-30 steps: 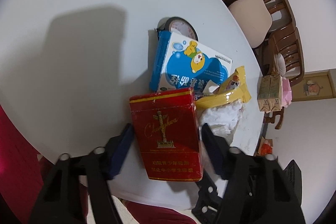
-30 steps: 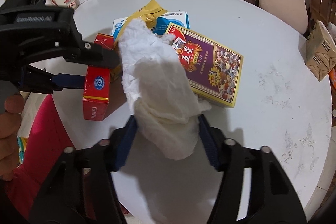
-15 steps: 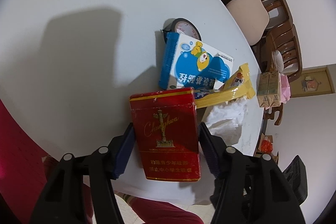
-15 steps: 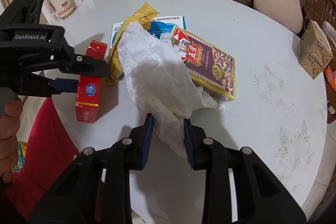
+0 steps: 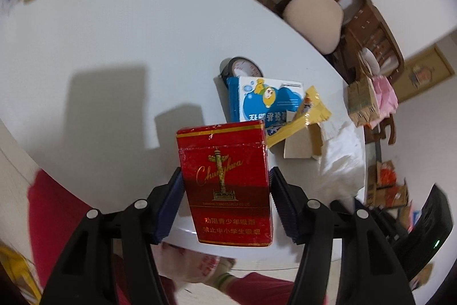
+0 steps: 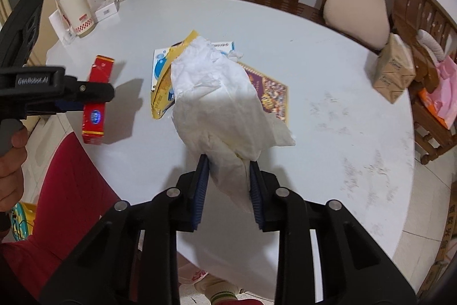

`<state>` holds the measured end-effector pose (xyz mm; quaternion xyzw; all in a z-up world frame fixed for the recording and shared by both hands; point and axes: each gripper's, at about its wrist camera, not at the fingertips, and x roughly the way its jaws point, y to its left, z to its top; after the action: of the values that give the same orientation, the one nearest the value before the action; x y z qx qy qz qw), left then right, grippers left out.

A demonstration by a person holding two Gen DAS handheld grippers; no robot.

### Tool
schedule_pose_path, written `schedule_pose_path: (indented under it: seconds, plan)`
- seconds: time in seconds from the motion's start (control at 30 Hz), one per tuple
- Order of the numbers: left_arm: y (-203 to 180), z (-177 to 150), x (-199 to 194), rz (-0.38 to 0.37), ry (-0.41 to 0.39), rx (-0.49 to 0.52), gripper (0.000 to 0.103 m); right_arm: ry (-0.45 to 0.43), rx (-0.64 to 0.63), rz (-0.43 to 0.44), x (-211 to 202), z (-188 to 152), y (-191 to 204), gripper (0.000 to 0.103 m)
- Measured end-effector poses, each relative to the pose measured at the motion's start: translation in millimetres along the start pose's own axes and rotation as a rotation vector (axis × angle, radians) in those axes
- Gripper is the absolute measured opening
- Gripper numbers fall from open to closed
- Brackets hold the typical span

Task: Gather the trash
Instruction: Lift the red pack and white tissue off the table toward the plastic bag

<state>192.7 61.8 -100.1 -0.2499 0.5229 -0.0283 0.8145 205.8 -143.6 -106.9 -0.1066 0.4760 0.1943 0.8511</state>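
left gripper [image 5: 225, 199] is clamped on a red chunghwa cigarette pack [image 5: 227, 185], blue pads [image 5: 171, 205] pressed flat vs both long sides, pack upright w/ its top pointing away from the cam. in the right wrist view the same pack [image 6: 95, 102] shows side-on, held off the table edge, its shadow falling on the tabletop beside it. the person's left hand [image 6: 11, 156] wraps the gripper handle at the left edge of that view.

right gripper [image 6: 227, 187] is pinched narrow on the lower end of a crumpled white tissue [image 6: 220, 105]; the rest of the tissue spreads wide up & fwd, covering part of the stuff behind it. can't tell if its far end touches the table.

on the round white table [image 6: 328, 70], near the middle: blue-and-white medicine box w/ a cartoon bear [image 5: 265, 102], a yellow snack wrapper [image 5: 302, 119] lying across its near corner, a small open cardboard carton [image 5: 302, 145] just beside the wrapper, and a round clock [image 5: 242, 67] partly under the box's far end. right wrist view also shows a purple-and-gold printed box [image 6: 271, 93] flat on the table, mostly behind the tissue.

far left table edge: white kettle w/ red check trim [image 6: 75, 13] & a small white box [image 6: 107, 9] next to it. wooden chairs ring the far side, one w/ a beige cushion [image 6: 357, 10]. brown cardboard box [image 6: 395, 73] sits at the right, past the table rim. red clothing [image 6: 65, 190] under the near edge.
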Motion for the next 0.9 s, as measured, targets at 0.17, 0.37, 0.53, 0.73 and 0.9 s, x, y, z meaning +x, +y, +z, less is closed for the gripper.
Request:
schedule_pose_path:
  seconds: [0.17,0.37,0.53,0.73,0.9]
  plan:
    - [-13,-4,-27,0.004,-0.058,0.125,0.058,-0.03,0.02,-0.023,-25,-3,2,0.028]
    - [-27,-14,-60,0.009,-0.123,0.275,0.058,-0.073,0.031,-0.044,-60,-8,15,0.028]
    - [-31,-23,-86,0.028,-0.174,0.343,0.058,-0.11,0.026,-0.046,-92,-14,31,0.028]
    - [-33,-39,-103,0.038,-0.19,0.406,0.058,-0.149,0.005,-0.067,-124,-26,50,0.028]
    - [-26,-61,-115,0.023,-0.193,0.443,0.058,-0.164,-0.01,-0.073,-141,-43,69,0.028]
